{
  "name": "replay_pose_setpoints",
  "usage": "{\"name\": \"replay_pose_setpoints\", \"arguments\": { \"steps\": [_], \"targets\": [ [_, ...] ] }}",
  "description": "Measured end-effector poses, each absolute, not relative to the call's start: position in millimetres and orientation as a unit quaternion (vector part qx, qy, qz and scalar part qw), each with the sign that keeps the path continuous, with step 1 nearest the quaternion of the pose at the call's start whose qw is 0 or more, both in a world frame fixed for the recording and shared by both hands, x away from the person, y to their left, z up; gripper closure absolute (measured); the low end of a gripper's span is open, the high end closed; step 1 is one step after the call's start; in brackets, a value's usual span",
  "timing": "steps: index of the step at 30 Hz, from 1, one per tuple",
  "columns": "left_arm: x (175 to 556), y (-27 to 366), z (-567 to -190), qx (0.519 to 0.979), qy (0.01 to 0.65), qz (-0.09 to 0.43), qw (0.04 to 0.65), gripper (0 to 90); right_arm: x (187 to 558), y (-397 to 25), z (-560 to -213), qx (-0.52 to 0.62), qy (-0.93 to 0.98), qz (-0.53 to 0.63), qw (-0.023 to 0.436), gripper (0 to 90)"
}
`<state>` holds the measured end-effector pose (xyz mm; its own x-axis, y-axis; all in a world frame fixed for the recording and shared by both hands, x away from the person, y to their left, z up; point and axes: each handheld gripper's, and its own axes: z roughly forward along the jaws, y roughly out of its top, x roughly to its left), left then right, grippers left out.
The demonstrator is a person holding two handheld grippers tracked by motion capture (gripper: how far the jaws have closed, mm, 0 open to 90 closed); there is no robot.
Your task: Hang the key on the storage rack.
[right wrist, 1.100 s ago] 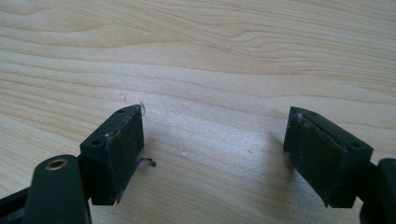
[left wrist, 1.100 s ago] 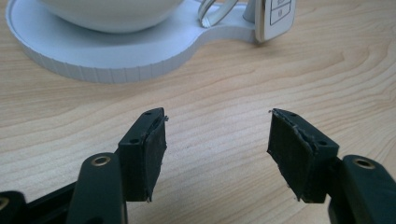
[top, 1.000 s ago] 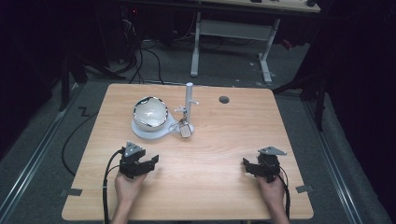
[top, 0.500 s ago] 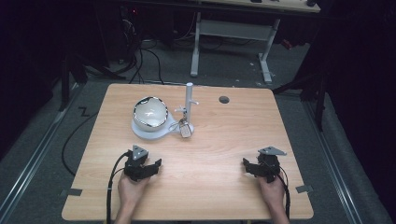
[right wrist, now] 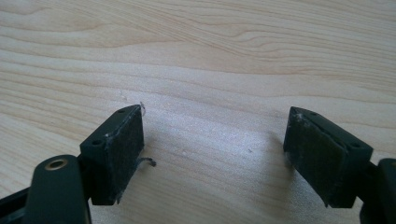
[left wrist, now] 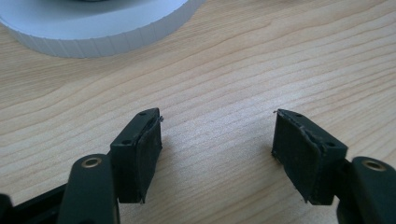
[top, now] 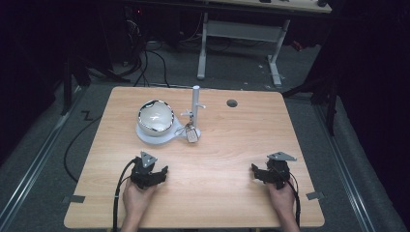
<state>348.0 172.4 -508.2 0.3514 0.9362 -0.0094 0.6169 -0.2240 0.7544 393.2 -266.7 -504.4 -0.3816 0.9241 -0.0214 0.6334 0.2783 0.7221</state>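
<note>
High view, white bowl (top: 155, 117) on round base (top: 145, 137) beside stand (top: 196, 104), left gripper (top: 153, 175) and right gripper (top: 259, 173) fingers wide, holding nothing

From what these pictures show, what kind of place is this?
Probably a lab or workshop set up for recording. A wooden table stands on grey floor, loose cables trail behind it, a white-legged workbench stands beyond, and the surroundings are dark.

Black jaws, perhaps white base (top: 153, 137)
</note>
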Motion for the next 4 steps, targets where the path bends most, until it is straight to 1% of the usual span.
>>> {"name": "replay_pose_setpoints", "arguments": {
  "steps": [4],
  "targets": [
    [348.0, 172.4, -508.3, 0.746, 0.522, 0.234, 0.342, 30.5, 393.2, -266.7, -504.4, 0.508, 0.767, 0.321, 0.226, 20.3]
  ]
}}
